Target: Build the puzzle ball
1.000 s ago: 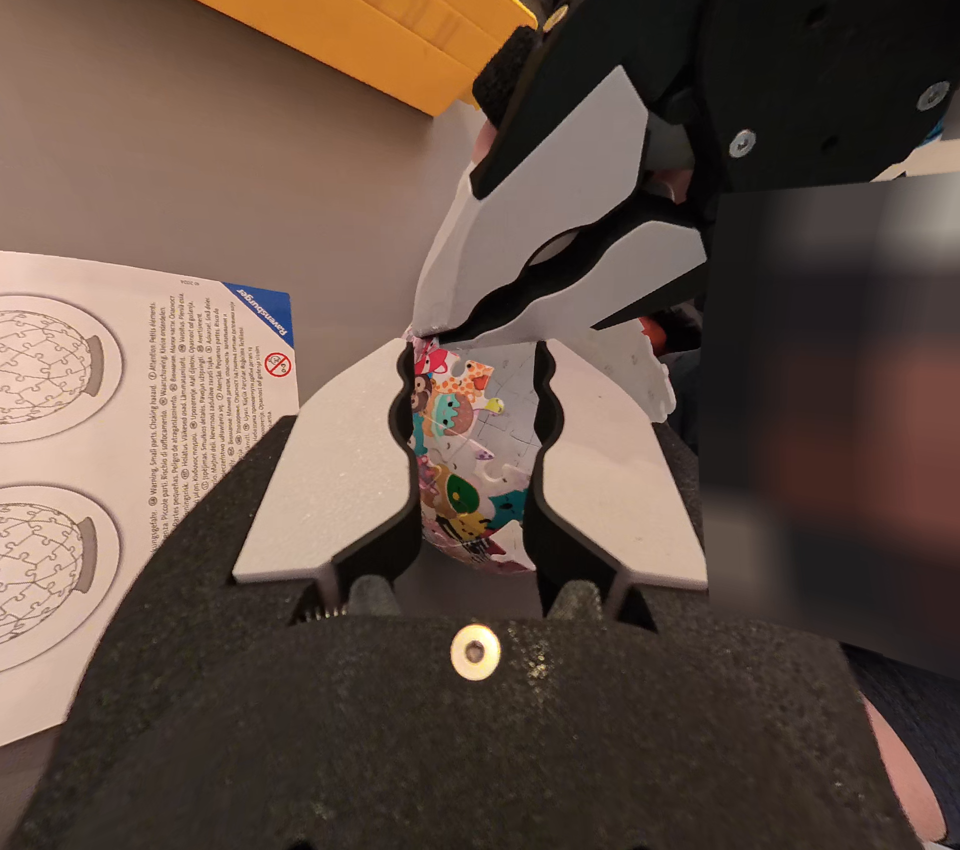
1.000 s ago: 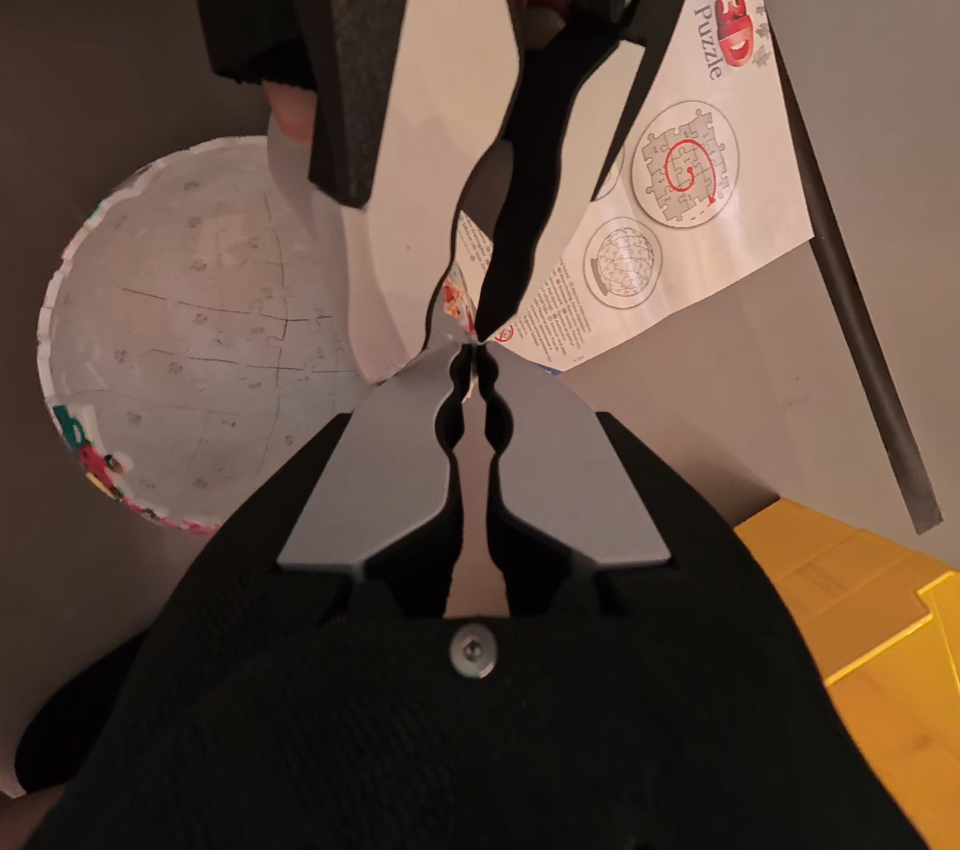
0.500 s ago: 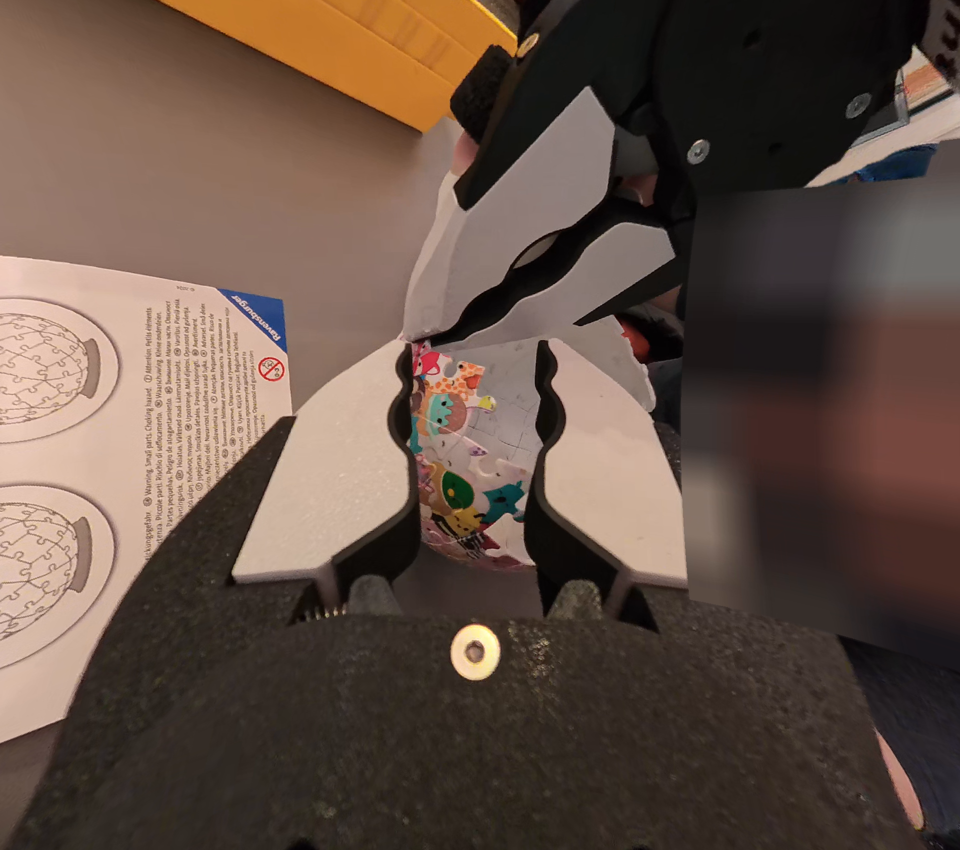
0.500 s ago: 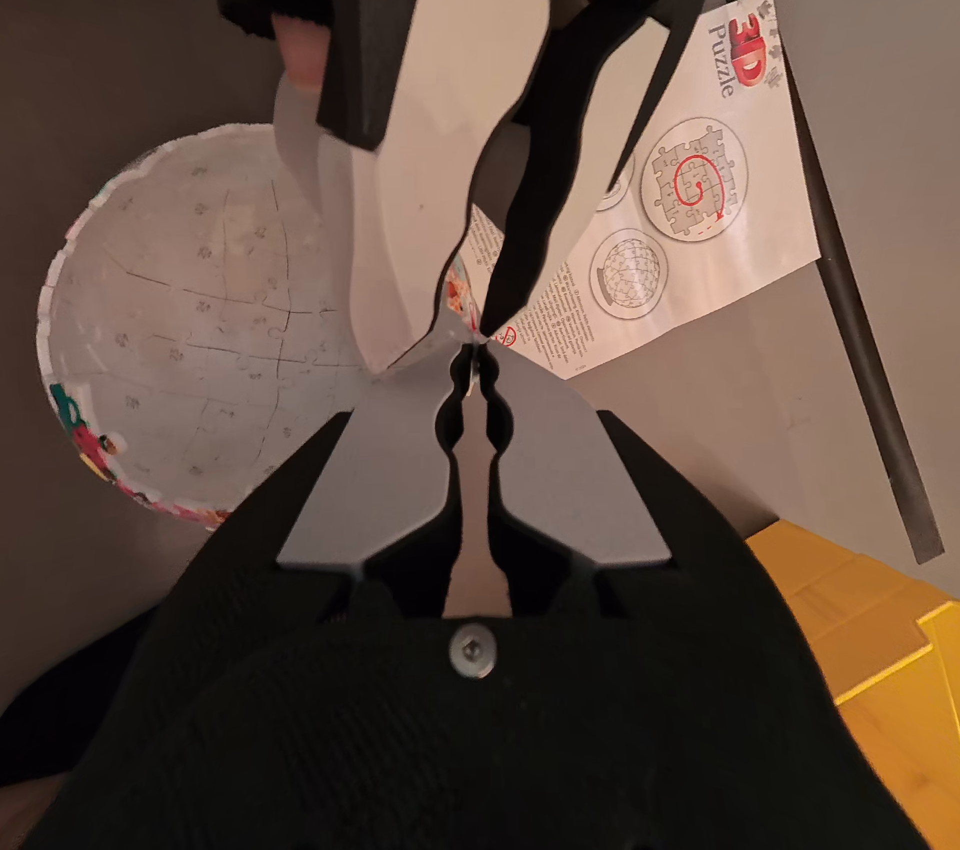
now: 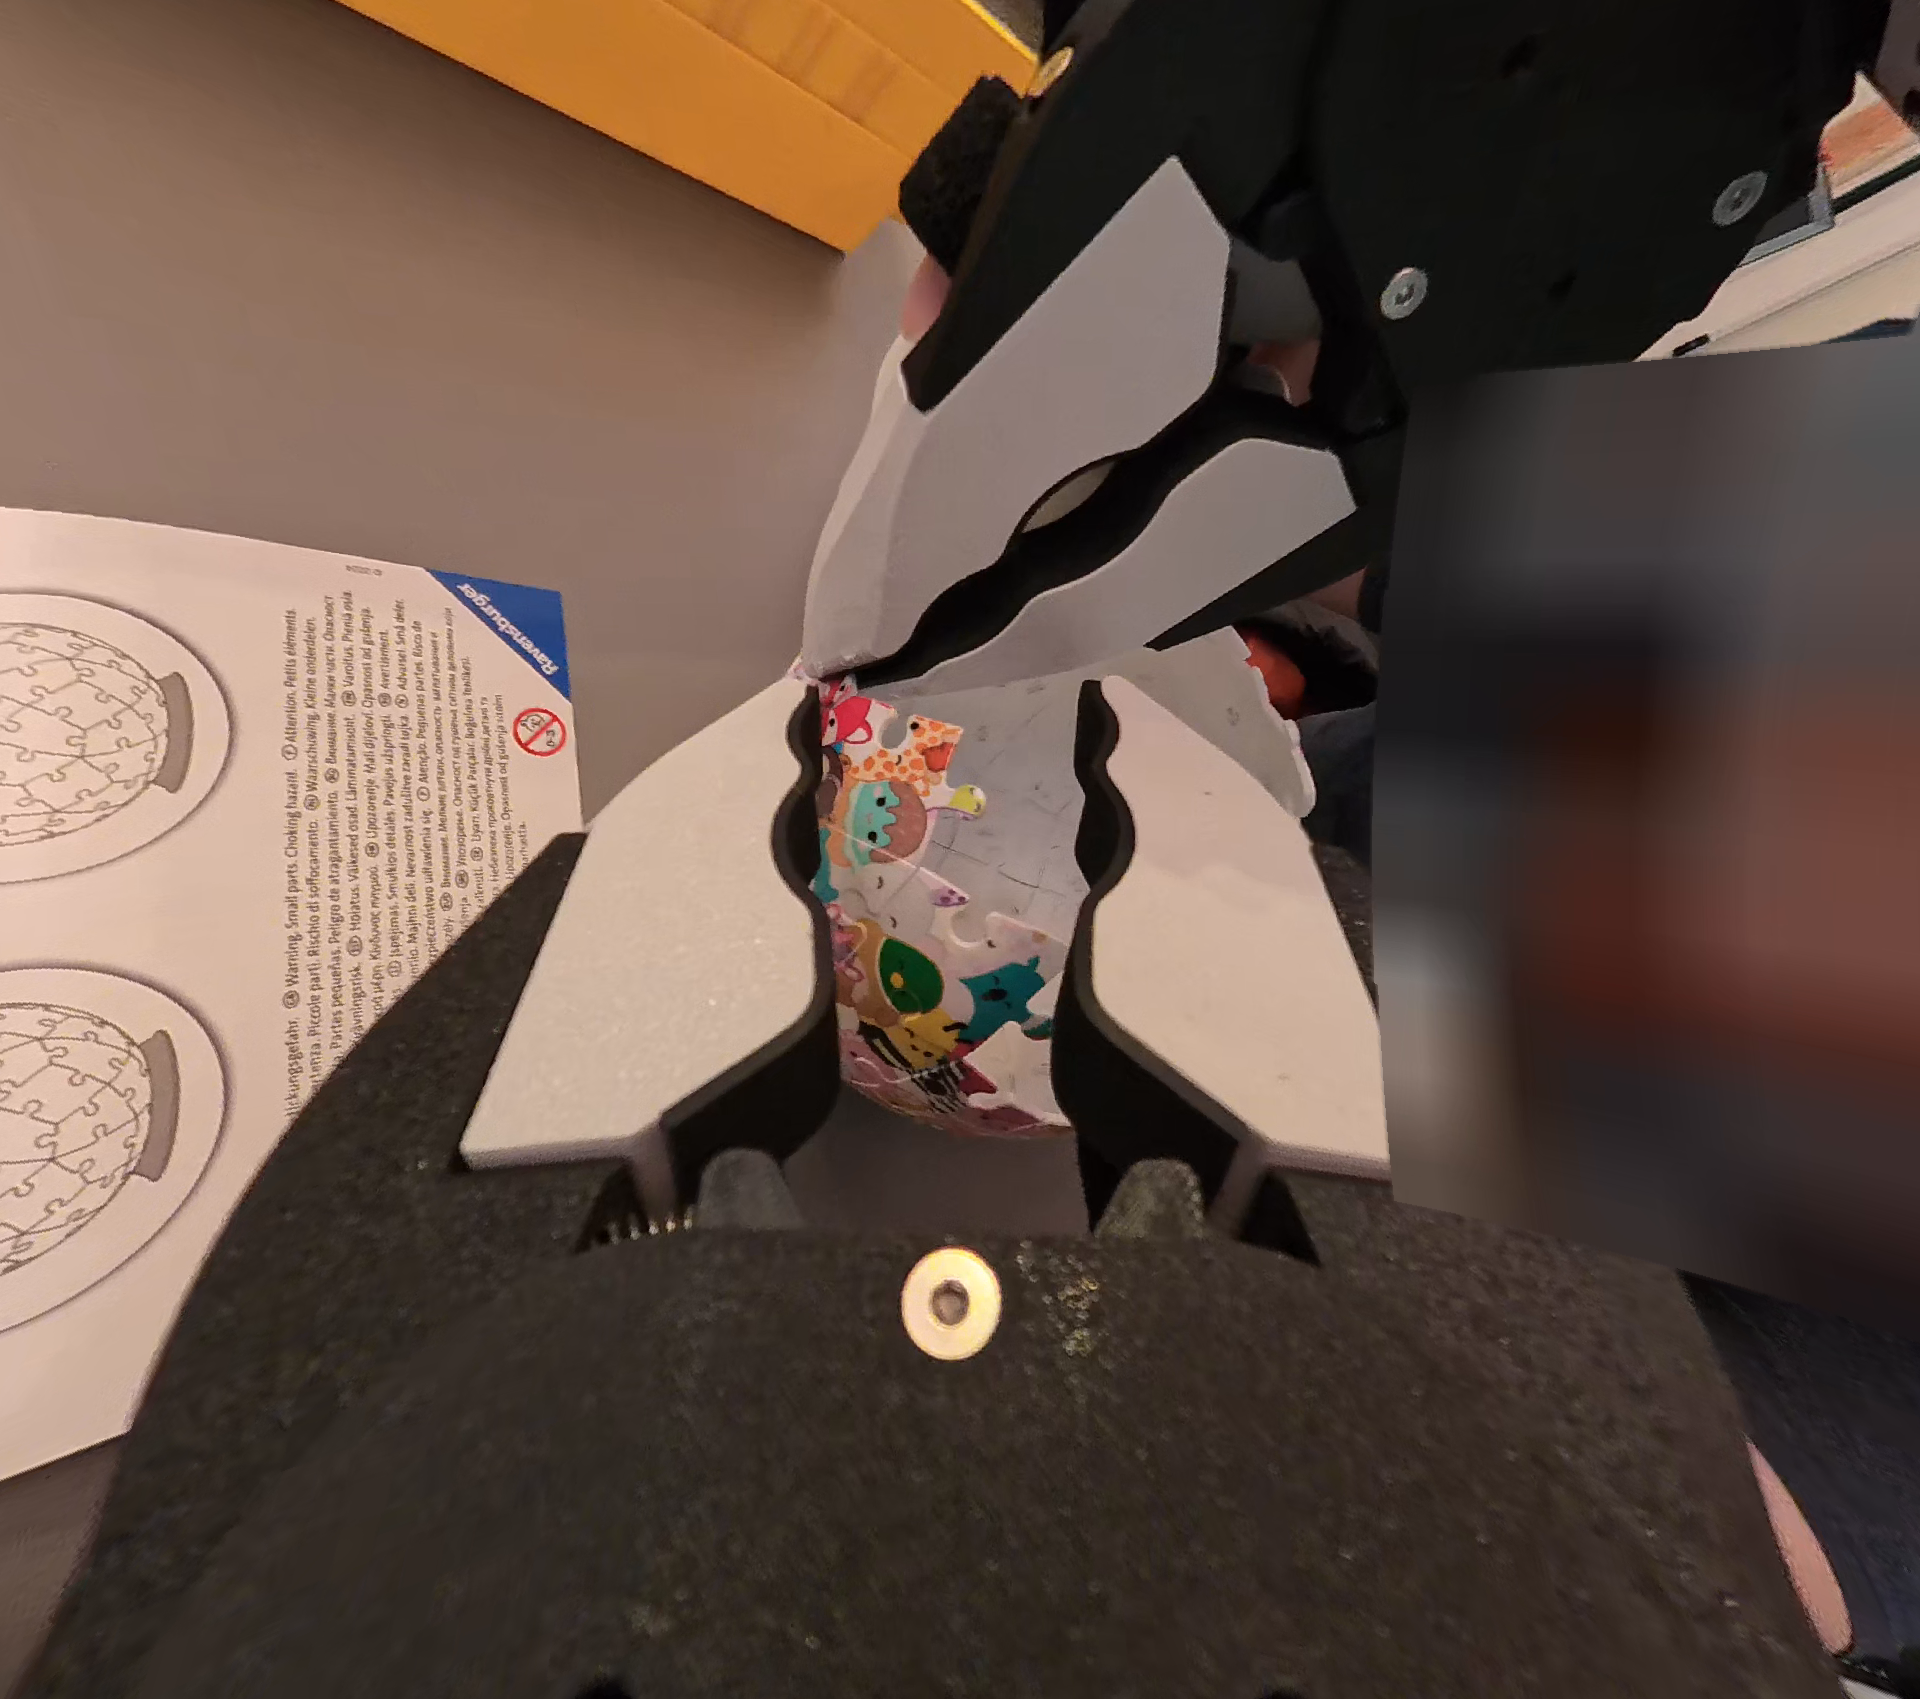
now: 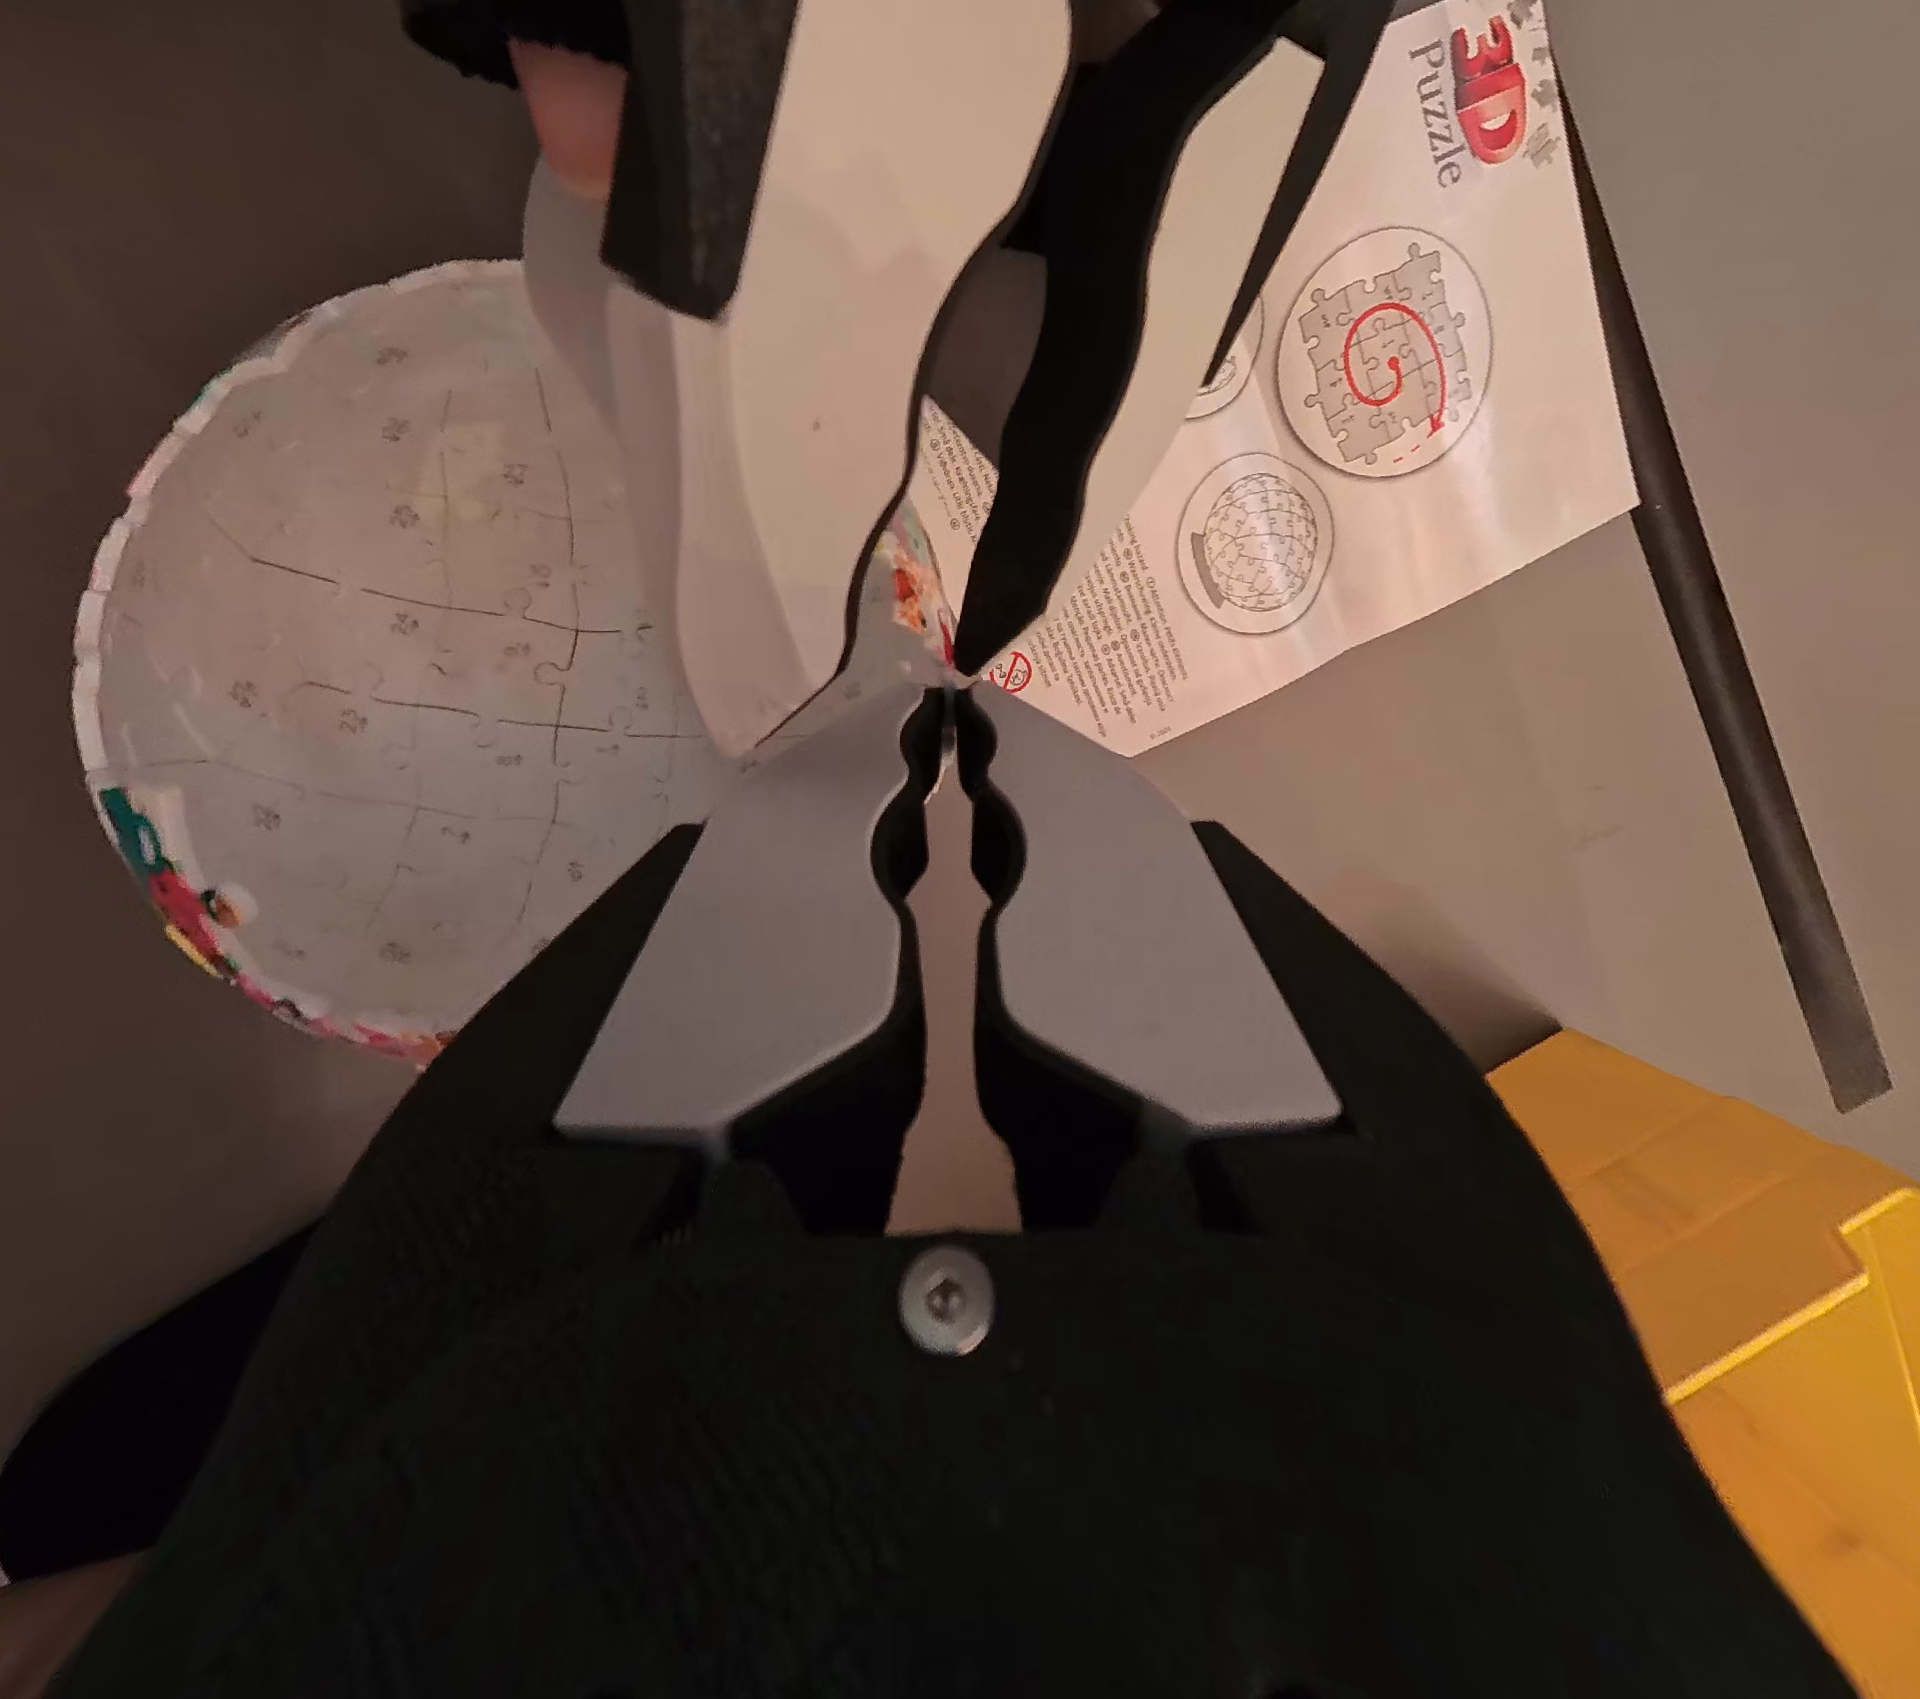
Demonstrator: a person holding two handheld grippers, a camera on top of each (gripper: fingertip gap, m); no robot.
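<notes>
Two claws met at rim of half-built puzzle ball [image 6: 343,662], low beside bench [image 5: 312,278]. Left claw [image 5: 940,693] part-open, straddling shell wall. Right claw [image 6: 951,693] nearly closed, seemingly pinching piece at rim. Best press gently, keeping shell braced. Instruction sheet [image 6: 1403,423] nearby.
</notes>
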